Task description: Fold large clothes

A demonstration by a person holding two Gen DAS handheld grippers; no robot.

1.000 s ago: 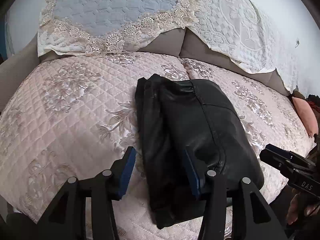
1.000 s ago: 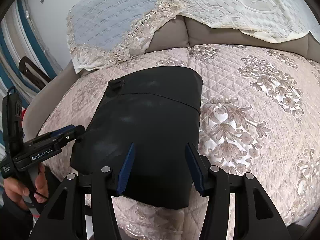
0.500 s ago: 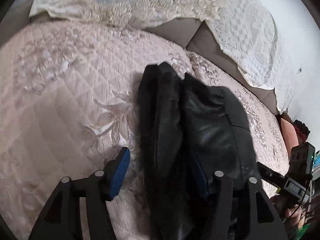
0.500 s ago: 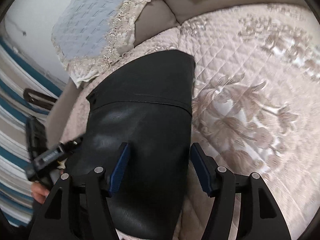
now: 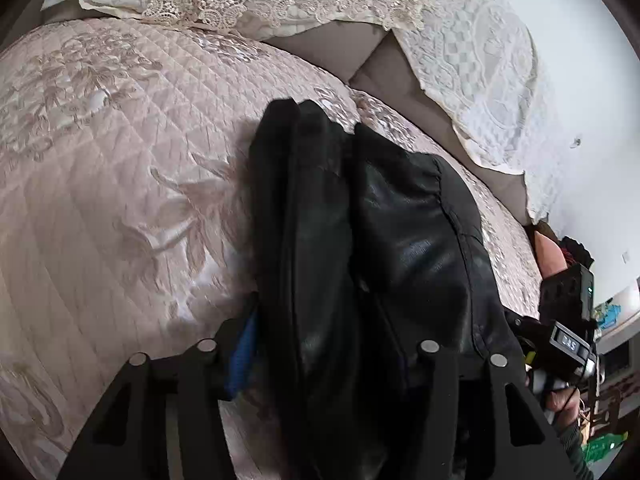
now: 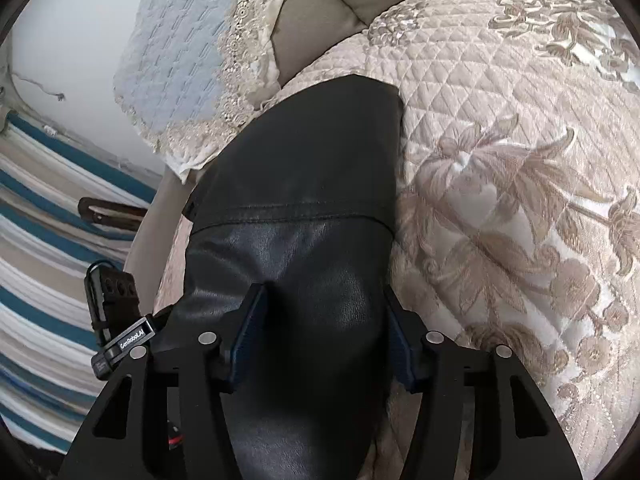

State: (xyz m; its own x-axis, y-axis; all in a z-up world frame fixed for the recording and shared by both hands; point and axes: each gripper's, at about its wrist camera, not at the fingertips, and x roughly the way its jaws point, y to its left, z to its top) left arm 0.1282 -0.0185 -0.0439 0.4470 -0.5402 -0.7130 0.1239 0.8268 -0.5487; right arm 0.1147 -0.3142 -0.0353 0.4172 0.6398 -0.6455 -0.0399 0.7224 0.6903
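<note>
A black leather garment (image 5: 360, 248) lies folded in a thick bundle on a quilted pink sofa cover (image 5: 100, 168). In the left wrist view my left gripper (image 5: 324, 344) is open, its jaws wide on either side of the bundle's near end; the right finger is mostly hidden by leather. In the right wrist view the garment (image 6: 304, 208) fills the middle, and my right gripper (image 6: 320, 336) is open with its blue pads (image 6: 244, 340) straddling the near end. The right gripper also shows at the right edge of the left wrist view (image 5: 568, 336).
Lace-trimmed covers (image 5: 248, 4) drape the sofa back. A striped blue and white cloth (image 6: 48, 248) hangs left of the sofa. The left gripper's body (image 6: 120, 332) shows at the left of the right wrist view. Clutter (image 5: 600, 432) sits off the sofa's right end.
Both grippers have moved forward and down onto the bundle's near end, so the leather now sits between their open jaws. The garment has bunched slightly.
</note>
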